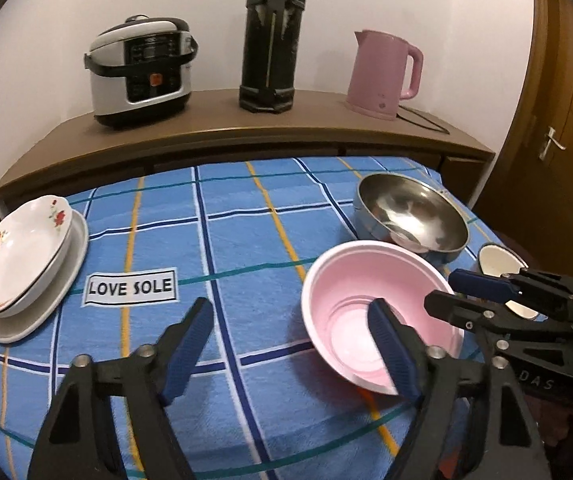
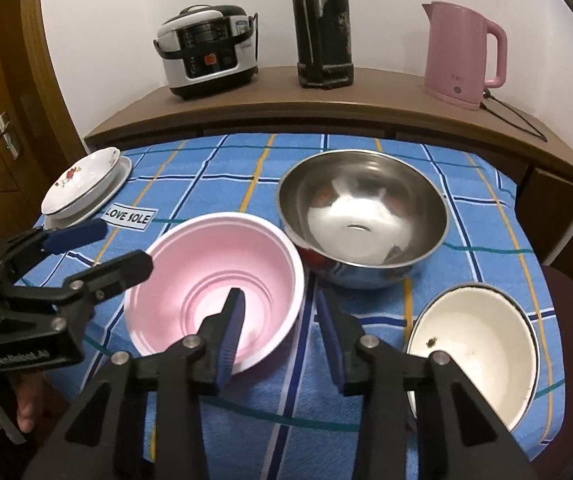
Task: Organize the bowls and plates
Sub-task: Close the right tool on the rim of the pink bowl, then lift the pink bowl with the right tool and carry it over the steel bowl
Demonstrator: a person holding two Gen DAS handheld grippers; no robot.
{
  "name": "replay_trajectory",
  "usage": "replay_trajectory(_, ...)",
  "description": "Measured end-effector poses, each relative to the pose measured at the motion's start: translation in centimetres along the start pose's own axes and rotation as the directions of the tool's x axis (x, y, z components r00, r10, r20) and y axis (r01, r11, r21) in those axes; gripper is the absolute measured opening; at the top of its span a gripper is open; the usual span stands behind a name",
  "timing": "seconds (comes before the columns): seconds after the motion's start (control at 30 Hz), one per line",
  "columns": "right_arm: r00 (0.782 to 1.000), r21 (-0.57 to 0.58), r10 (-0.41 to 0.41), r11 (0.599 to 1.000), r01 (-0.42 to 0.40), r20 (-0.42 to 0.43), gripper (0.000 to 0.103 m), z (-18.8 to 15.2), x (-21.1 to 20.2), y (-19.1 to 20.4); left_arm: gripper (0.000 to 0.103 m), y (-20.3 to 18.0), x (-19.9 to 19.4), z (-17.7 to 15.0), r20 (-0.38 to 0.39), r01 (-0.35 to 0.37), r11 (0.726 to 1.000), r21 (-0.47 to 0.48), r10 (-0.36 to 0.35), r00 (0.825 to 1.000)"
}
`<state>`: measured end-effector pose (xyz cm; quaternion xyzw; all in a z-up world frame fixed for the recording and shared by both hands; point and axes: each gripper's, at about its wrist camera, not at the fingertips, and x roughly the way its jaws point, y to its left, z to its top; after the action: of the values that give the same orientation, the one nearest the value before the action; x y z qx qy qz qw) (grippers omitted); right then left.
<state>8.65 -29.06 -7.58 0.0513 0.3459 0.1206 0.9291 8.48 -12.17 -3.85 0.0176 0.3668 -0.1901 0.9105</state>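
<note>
Here, a table under a blue checked cloth is seen, with the dishes spread over it. A pink bowl is set near the middle, toward the near edge. Just behind it to the right a steel bowl is placed, the two close together or touching. A white bowl is found at the near right, apart from both. At the far left a floral plate is stacked on a plain plate, and a "LOVE SOLE" label is sewn on the cloth beside them.

The right gripper is held over the pink bowl's near right rim. One finger is lowered inside the bowl and the other is kept outside, so the rim is straddled. A gap is left on the outer side, and the rim is not pinched.

The left gripper is brought in from the left with its fingers spread wide. One finger is reached over the pink bowl's left rim, and the other is held well clear above the cloth. Whether the rim is touched cannot be told. A hand is glimpsed under this gripper.

On the sideboard behind, a cooker, a black flask and a pink kettle are lined up.
</note>
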Motion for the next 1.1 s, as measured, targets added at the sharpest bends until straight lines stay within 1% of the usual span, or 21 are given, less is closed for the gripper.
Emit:
replay_trajectory(0.03,1.000,0.003,0.002,1.000,-0.002,-0.003,0.033,0.0,0.1,-0.1,0.069,-0.2,0.3,-0.1,-0.011,0.005,1.000,0.003,-0.005,1.000)
replay_trajectory(0.07,1.000,0.006,0.008,1.000,-0.008,-0.007,0.031,-0.1,0.3,-0.2,0.061,-0.4,0.5,-0.2,-0.020,0.009,1.000,0.005,-0.009,1.000)
replay_trajectory(0.1,1.000,0.007,0.012,1.000,-0.012,-0.007,0.030,-0.1,0.3,-0.3,0.052,-0.6,0.9,-0.3,-0.033,0.014,1.000,0.009,-0.014,0.999)
replay_trajectory(0.17,1.000,0.008,0.020,1.000,-0.020,-0.008,0.025,-0.2,0.4,-0.4,0.043,-1.0,1.5,-0.4,-0.056,0.031,0.999,0.008,-0.030,0.998)
replay_trajectory(0.23,0.999,0.006,0.034,0.999,-0.034,-0.008,0.020,-0.2,0.6,-0.3,0.038,-1.1,2.0,-0.5,-0.072,0.051,0.999,-0.001,-0.051,0.996)
replay_trajectory(0.27,0.999,0.005,0.037,0.999,-0.037,-0.007,0.019,-0.3,0.6,-0.2,0.032,-1.2,2.2,-0.6,-0.080,0.057,0.998,-0.005,-0.057,0.995)
replay_trajectory(0.5,0.999,0.008,0.050,0.999,-0.050,0.018,0.018,0.1,0.1,-0.2,0.031,-1.2,2.3,-0.5,-0.084,0.059,0.997,-0.047,-0.062,0.995)
replay_trajectory(0.83,0.995,0.013,0.081,0.997,-0.081,0.054,0.018,1.0,-1.3,0.0,0.031,-1.6,0.9,0.0,-0.046,0.016,0.999,-0.032,-0.017,0.999)
replay_trajectory(1.1,0.991,0.027,0.075,0.997,-0.079,0.114,0.018,2.0,-3.1,-0.6,0.031,-2.5,-0.3,1.4,-0.003,0.014,1.000,-0.002,-0.014,1.000)
